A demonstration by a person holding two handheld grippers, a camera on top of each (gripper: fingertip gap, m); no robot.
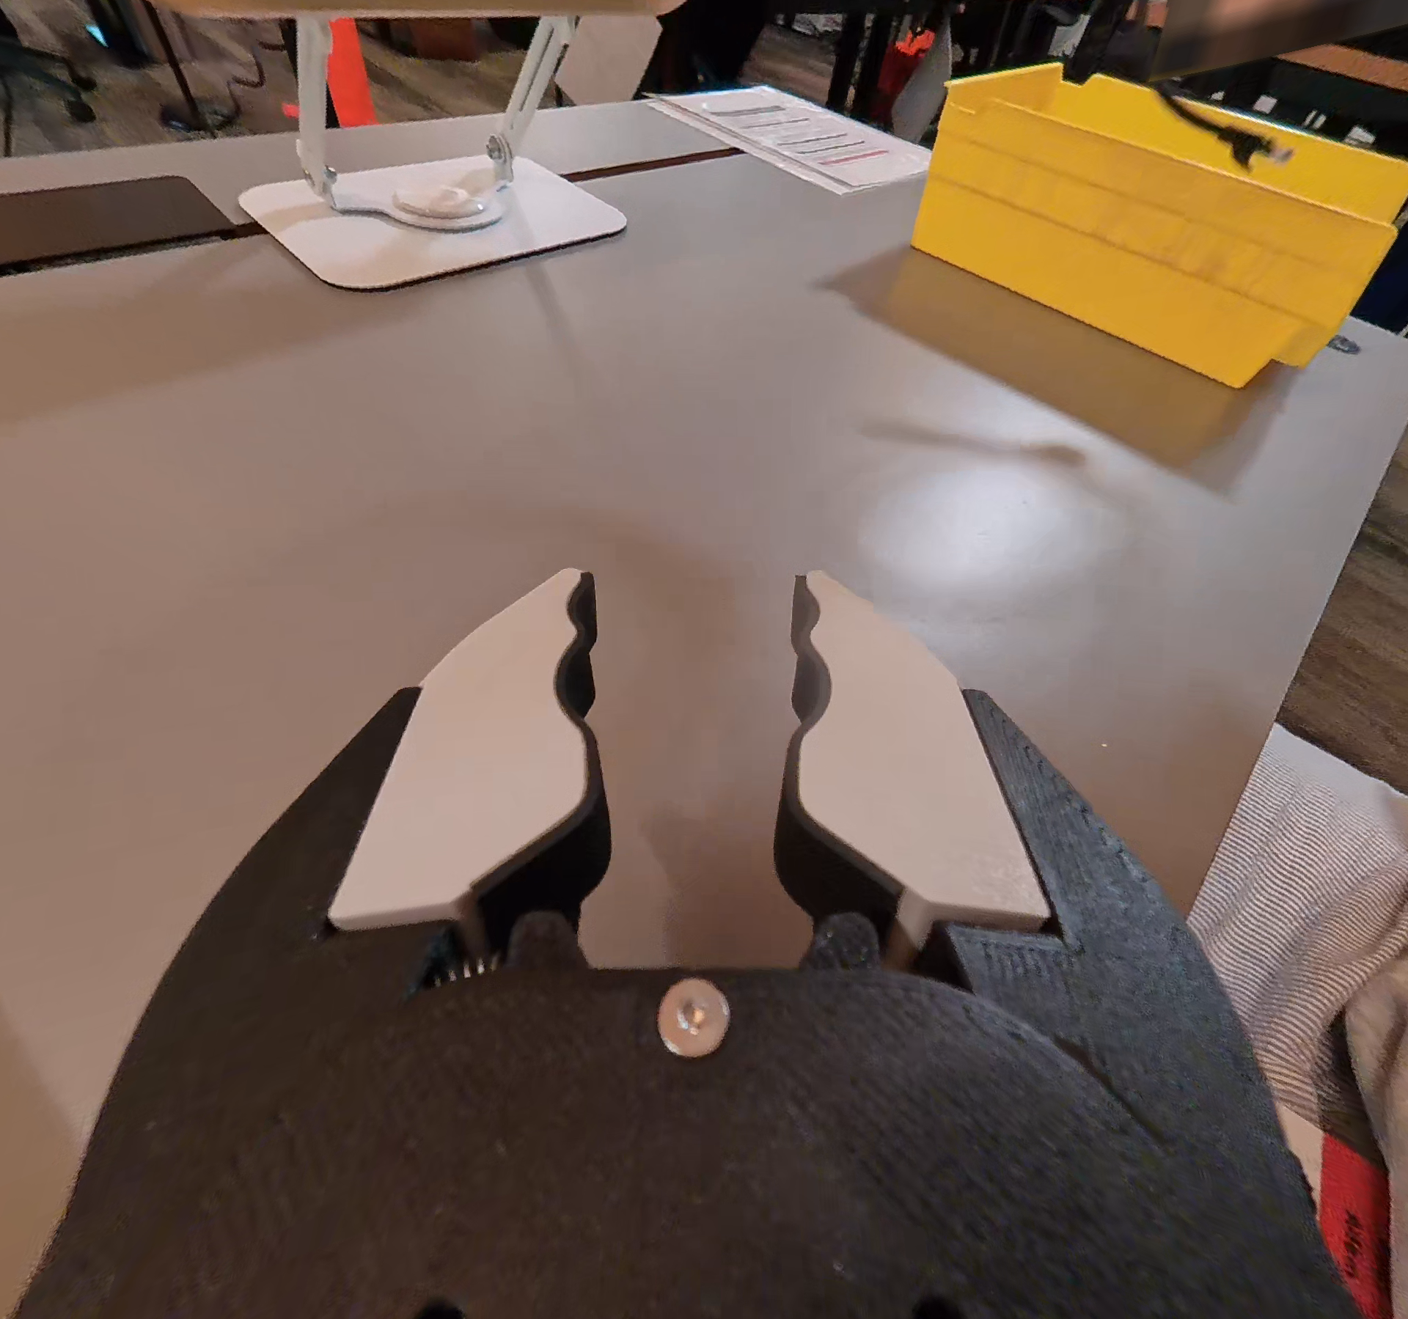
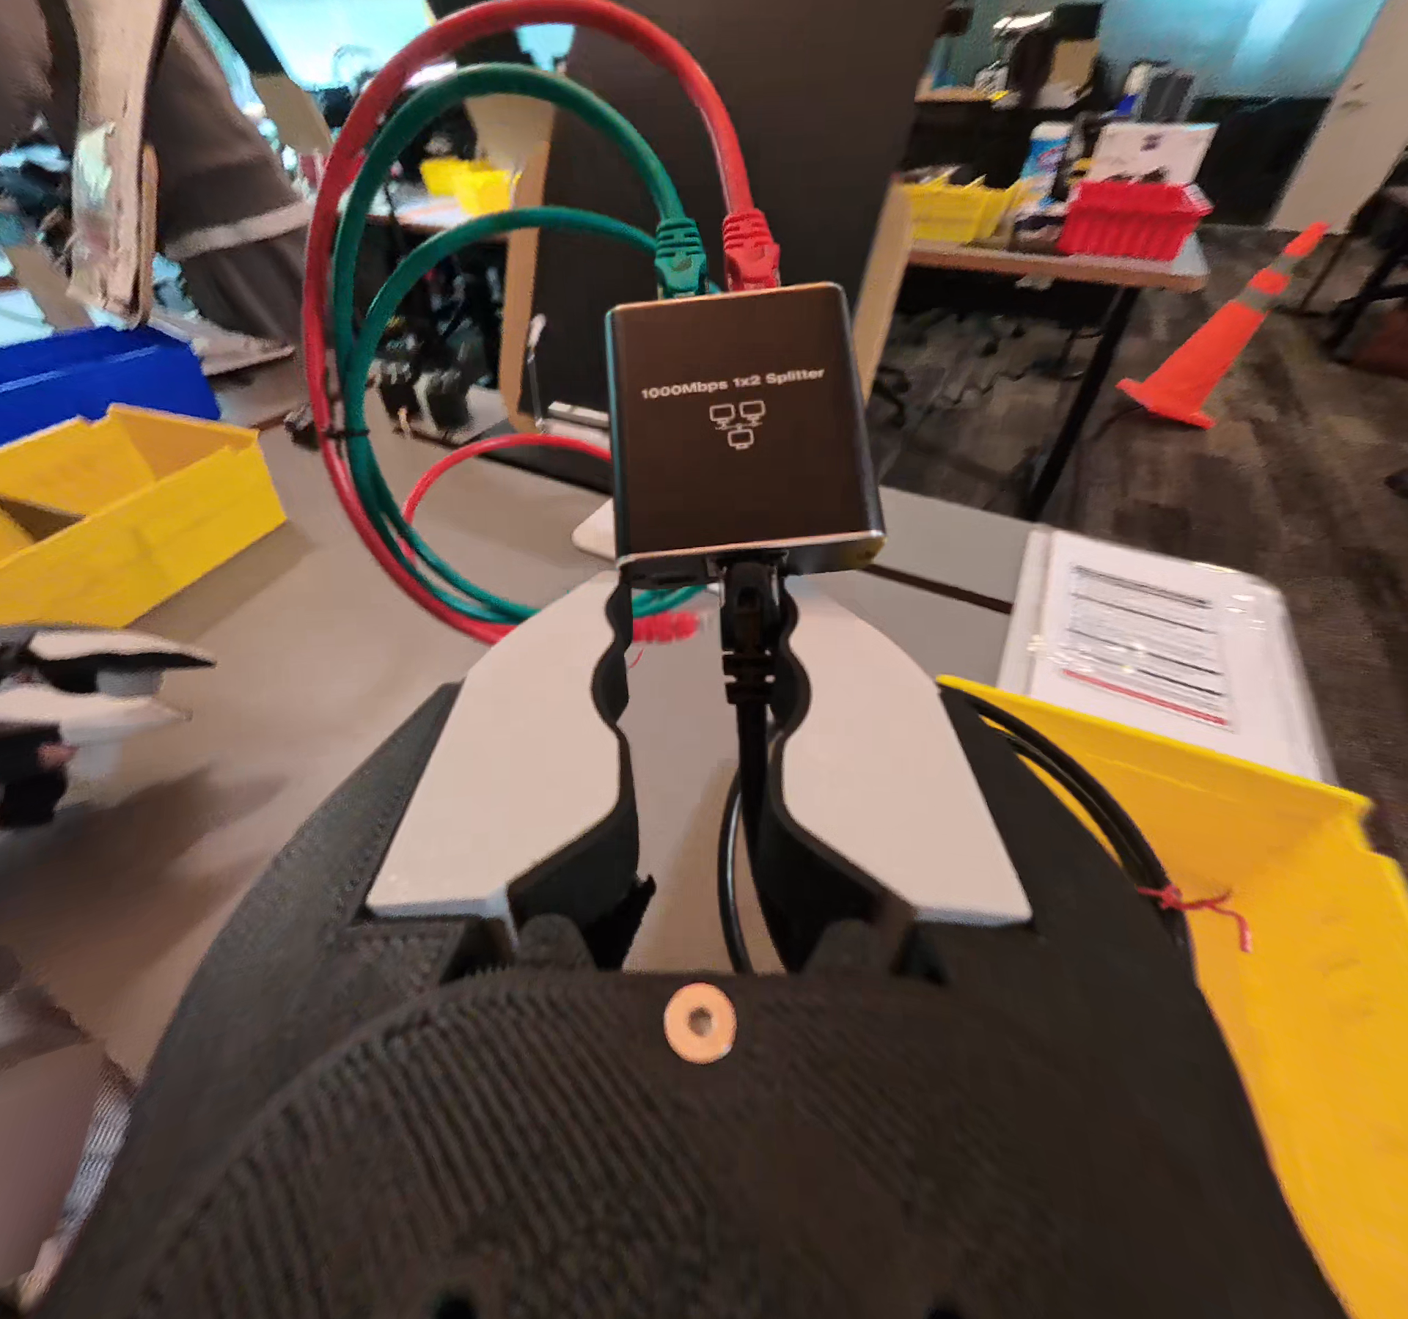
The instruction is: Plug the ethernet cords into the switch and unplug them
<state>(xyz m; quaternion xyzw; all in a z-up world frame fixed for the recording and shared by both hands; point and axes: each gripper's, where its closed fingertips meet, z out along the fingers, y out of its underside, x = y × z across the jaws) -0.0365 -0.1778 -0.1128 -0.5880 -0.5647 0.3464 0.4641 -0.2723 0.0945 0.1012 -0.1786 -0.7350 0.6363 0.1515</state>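
Right hand-held gripper [image 2: 701, 627], nearest: fingers apart around the black cord [image 2: 750, 681], not clamped; its plug sits in the switch [image 2: 743, 429], which is held up over the desk [image 2: 305, 673] near the yellow bin [image 2: 1295, 978]. Judgement: close squarely on the plug boot, pull straight back. Left hand-held gripper [image 1: 693, 582]: apart, empty. Count: one switch, three cords plugged — green [image 2: 674, 254], red [image 2: 750, 246], black.

The setting was a shared lab or workshop space. Beyond the tool stood long brown work tables [image 2: 1051, 263] crowded with yellow plastic parts bins [image 2: 952, 212] and a red plastic crate [image 2: 1128, 220], while an orange traffic cone [image 2: 1211, 345] stood on the carpeted floor to its right.
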